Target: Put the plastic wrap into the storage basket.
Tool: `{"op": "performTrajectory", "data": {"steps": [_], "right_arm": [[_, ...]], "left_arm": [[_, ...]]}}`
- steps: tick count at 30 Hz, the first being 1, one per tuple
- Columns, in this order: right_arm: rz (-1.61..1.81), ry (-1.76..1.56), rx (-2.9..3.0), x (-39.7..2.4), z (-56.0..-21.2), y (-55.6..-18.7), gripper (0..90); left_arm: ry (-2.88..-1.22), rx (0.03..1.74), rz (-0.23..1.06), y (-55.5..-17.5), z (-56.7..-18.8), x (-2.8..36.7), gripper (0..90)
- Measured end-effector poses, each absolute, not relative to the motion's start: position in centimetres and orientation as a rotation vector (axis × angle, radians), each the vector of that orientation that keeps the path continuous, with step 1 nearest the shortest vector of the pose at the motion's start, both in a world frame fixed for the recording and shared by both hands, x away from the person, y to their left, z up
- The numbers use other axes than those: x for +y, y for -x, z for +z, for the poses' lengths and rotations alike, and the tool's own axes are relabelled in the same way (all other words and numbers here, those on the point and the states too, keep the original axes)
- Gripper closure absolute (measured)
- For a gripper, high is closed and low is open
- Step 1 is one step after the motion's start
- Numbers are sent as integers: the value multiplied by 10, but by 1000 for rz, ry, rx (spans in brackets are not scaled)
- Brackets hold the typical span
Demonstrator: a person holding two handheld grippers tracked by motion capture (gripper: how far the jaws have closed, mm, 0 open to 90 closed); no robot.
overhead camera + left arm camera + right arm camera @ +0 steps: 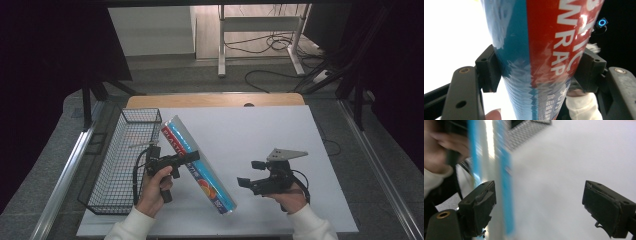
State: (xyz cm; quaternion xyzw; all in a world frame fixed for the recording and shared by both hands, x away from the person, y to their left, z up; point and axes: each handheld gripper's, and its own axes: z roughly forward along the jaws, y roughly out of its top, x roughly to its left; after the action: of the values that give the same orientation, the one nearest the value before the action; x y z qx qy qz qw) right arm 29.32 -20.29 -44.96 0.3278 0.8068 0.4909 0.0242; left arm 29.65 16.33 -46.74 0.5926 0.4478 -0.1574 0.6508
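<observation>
My left claw [192, 156] squeezes the plastic wrap roll [197, 162] around its middle, tilted over the bench [280, 130] beside the wire basket [125, 155], my right claw [243, 182] is wide and empty, so next I think I swing the roll over into the basket.

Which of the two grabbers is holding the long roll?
The left gripper: its jaws are clamped on the plastic wrap roll. The right gripper stands open, holding nothing.

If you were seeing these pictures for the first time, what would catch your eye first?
The long blue-and-red plastic wrap roll, lying slantwise at the table's middle, clamped by the left gripper. Left of it stands a black wire basket; to its right the right gripper hovers open, holding nothing.
</observation>
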Motion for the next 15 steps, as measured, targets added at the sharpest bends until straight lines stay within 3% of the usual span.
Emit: {"op": "performTrajectory", "data": {"steps": [6, 15], "right_arm": [[1419, -1109, 2464, -229, -463, -293, 110], [1375, -1086, 2502, -237, -471, -294, 121]], "left_arm": [[-1321, 1012, -335, -290, -455, 175, 320], [-1315, 1046, -279, -281, -446, 196, 320]]}}
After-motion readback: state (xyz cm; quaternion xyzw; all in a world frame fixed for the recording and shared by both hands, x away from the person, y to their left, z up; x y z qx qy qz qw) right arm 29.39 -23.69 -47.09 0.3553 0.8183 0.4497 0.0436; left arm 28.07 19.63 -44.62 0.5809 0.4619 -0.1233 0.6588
